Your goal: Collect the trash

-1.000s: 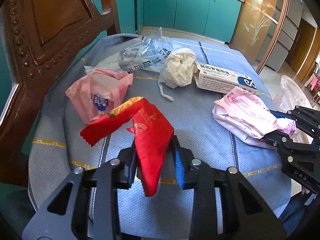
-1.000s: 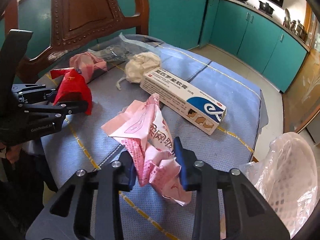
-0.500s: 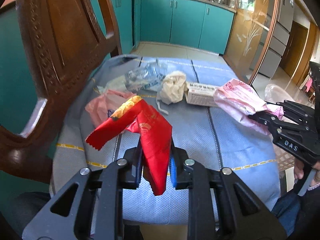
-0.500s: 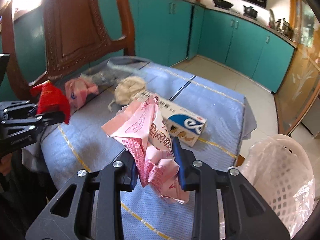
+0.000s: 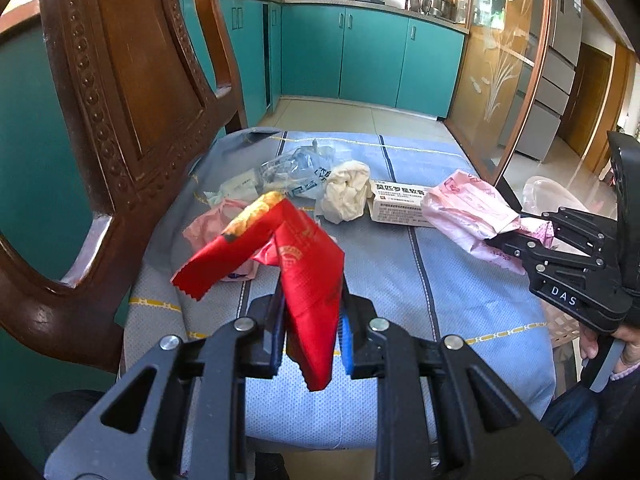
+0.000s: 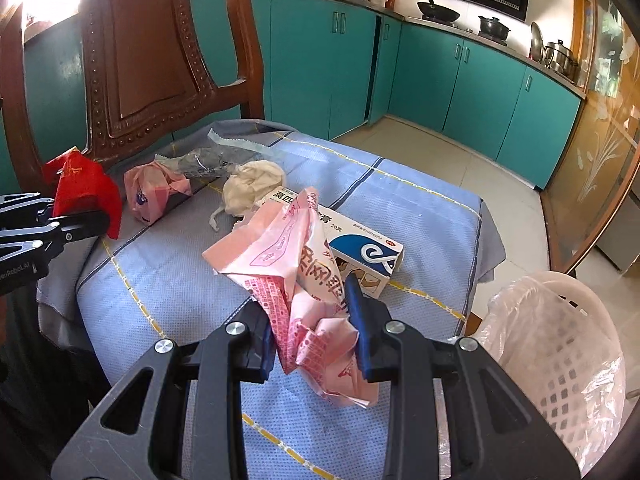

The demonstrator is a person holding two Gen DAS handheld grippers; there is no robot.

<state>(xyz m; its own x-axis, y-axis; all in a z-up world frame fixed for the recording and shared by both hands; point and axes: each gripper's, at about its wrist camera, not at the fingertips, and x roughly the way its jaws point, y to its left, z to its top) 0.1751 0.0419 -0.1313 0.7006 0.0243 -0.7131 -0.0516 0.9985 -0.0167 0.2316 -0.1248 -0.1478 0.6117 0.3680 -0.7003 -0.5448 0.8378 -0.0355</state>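
Observation:
My left gripper (image 5: 310, 326) is shut on a red foil wrapper (image 5: 296, 264) and holds it above the blue cloth-covered seat (image 5: 460, 280). My right gripper (image 6: 310, 328) is shut on a crumpled pink printed wrapper (image 6: 296, 256), also lifted off the cloth; it shows in the left wrist view (image 5: 468, 208). A white and blue medicine box (image 6: 360, 248), a crumpled white tissue (image 6: 252, 186), a small pink bag (image 6: 150, 192) and a clear plastic bag (image 6: 200, 160) lie on the cloth. A pink lined waste basket (image 6: 560, 340) stands on the floor to the right.
A carved wooden chair back (image 5: 132, 92) rises close on the left. Teal kitchen cabinets (image 5: 360, 52) line the far wall, with tiled floor (image 6: 460, 160) beyond the seat. A wood-framed glass door (image 5: 500, 60) stands at the right.
Both grippers have lifted up and back from the seat with their wrappers still held. The trash left on the cloth has not moved.

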